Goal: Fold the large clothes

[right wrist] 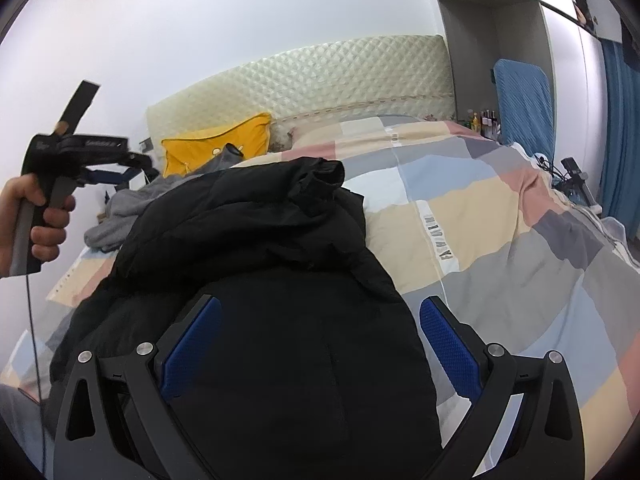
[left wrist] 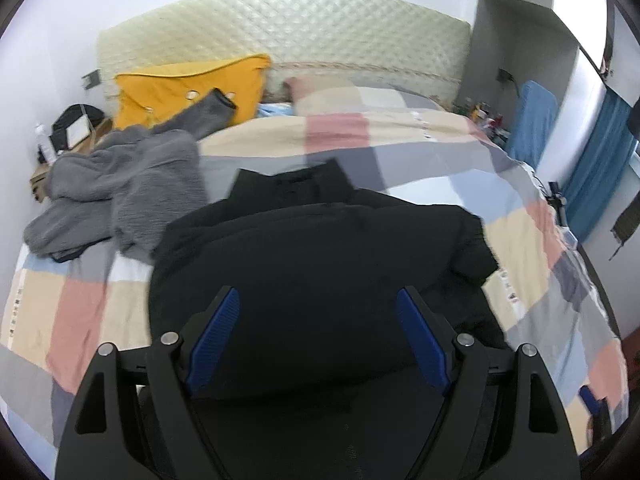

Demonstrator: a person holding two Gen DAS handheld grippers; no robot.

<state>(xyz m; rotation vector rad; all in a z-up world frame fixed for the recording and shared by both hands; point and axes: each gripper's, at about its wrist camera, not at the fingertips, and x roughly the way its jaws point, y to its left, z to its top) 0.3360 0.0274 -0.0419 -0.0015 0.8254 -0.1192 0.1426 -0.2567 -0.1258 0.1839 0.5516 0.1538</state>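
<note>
A black padded jacket [left wrist: 320, 240] lies bunched and partly folded on the checked quilt [left wrist: 420, 152], collar toward the headboard. My left gripper [left wrist: 317, 290] hangs open above its near part, nothing between the blue pads [left wrist: 218, 332]. In the right wrist view the same jacket [right wrist: 248, 232] fills the middle, one sleeve cuff turned up at the top. My right gripper [right wrist: 321, 299] stands open low over the jacket's near end; its pads [right wrist: 448, 344] press on nothing. A hand [right wrist: 44, 216] holds the left gripper [right wrist: 140, 166] raised at the left, clear of the cloth.
A grey fleece garment [left wrist: 128, 184] lies crumpled left of the jacket, a sleeve reaching onto a yellow pillow [left wrist: 188, 88]. The quilted headboard [left wrist: 280, 28] backs the bed. A blue-covered chair [right wrist: 520, 100] and bottles [right wrist: 484, 120] stand at the right. The quilt [right wrist: 500, 240] spreads right of the jacket.
</note>
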